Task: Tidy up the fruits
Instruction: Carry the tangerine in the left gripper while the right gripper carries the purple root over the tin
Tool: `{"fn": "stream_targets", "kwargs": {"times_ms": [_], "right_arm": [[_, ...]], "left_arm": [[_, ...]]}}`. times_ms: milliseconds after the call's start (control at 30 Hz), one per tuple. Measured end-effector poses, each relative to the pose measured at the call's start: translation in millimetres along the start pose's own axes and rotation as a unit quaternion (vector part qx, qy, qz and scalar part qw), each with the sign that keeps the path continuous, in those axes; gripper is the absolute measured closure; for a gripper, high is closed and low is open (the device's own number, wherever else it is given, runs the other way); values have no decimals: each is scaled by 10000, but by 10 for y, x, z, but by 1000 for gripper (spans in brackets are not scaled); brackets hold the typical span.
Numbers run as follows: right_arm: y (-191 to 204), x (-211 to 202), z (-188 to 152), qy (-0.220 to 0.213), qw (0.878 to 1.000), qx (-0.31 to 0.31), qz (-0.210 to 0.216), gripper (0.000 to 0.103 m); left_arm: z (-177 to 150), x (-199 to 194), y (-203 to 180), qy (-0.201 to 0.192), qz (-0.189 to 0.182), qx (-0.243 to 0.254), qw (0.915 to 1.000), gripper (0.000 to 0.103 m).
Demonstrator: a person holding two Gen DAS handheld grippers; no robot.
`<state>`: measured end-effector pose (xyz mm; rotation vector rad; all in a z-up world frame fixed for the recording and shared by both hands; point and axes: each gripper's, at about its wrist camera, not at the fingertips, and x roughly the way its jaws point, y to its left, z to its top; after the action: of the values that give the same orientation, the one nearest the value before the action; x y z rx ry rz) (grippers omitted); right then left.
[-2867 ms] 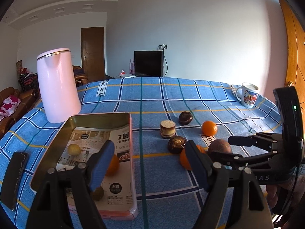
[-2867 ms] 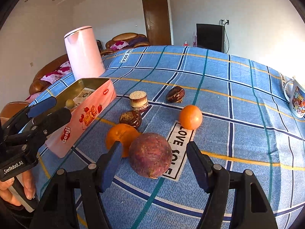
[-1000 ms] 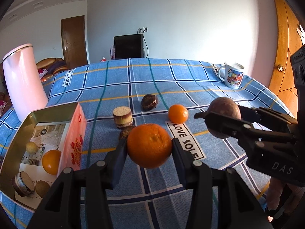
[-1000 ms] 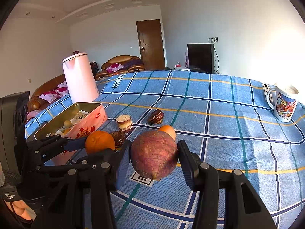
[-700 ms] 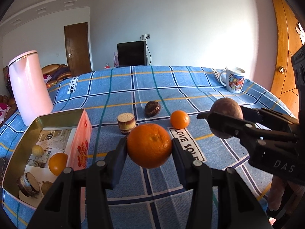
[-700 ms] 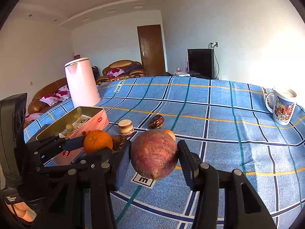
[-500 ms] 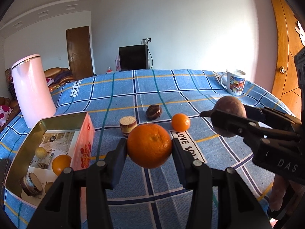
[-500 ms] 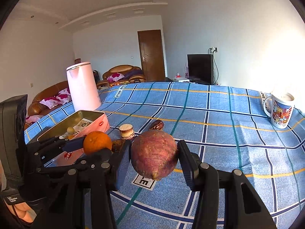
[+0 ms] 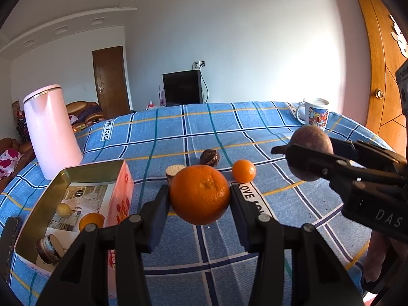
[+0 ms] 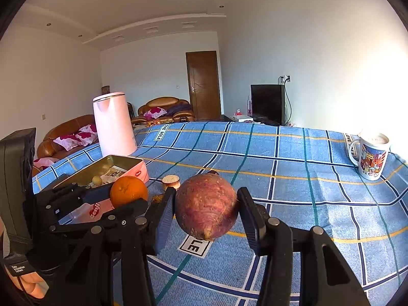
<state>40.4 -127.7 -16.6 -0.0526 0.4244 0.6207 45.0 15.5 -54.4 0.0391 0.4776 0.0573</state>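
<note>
While both fruits are lifted above the tabletop (image 9: pixel 255 127), the left gripper (image 9: pixel 200 199) has its two fingers pressed against the sides of a large orange (image 9: pixel 200 194), so it is holding this fruit in the air. The right gripper (image 10: pixel 206 209) is closed in the same way on a round reddish-purple fruit (image 10: pixel 206 206), whose small stem end points down. In the left wrist view the right gripper is seen at the right side, and the purple fruit is there between its fingers, well apart from the orange.

The tabletop is covered with a blue checked cloth. At the left side on it stands an open metal tin (image 9: pixel 33 211) with a pink outer wall. Inside the tin lie a small orange fruit (image 9: pixel 91 221), a small yellowish round fruit (image 9: pixel 64 209) and a round brown piece (image 9: pixel 48 248). Just behind the held orange, on the cloth, are a short cylinder-shaped snack (image 9: pixel 173 172), a dark brown round thing (image 9: pixel 209 157) and a small tangerine (image 9: pixel 243 170). A tall pink kettle (image 9: pixel 52 132) stands behind the tin, and a printed mug (image 9: pixel 315 115) stands at the far right edge
</note>
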Motion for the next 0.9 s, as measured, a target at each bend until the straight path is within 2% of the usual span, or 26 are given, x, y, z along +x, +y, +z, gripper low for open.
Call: {"fn": "stream_targets", "kwargs": {"times_ms": [433,700,900], "right_arm": [[14,-104,-7,-223,9997,-90,-52,52],[78,-222,-18,-518,9982,-254,-153,52],[84,-192,-3,-450,9984,-284,-183,52]], "left_arm": [[16,-150,11,-329,161,61,9993,54],[36,-228,67,-508,281,92,9983,54],[44,-239,184,-517,291,-12,9982,54]]}}
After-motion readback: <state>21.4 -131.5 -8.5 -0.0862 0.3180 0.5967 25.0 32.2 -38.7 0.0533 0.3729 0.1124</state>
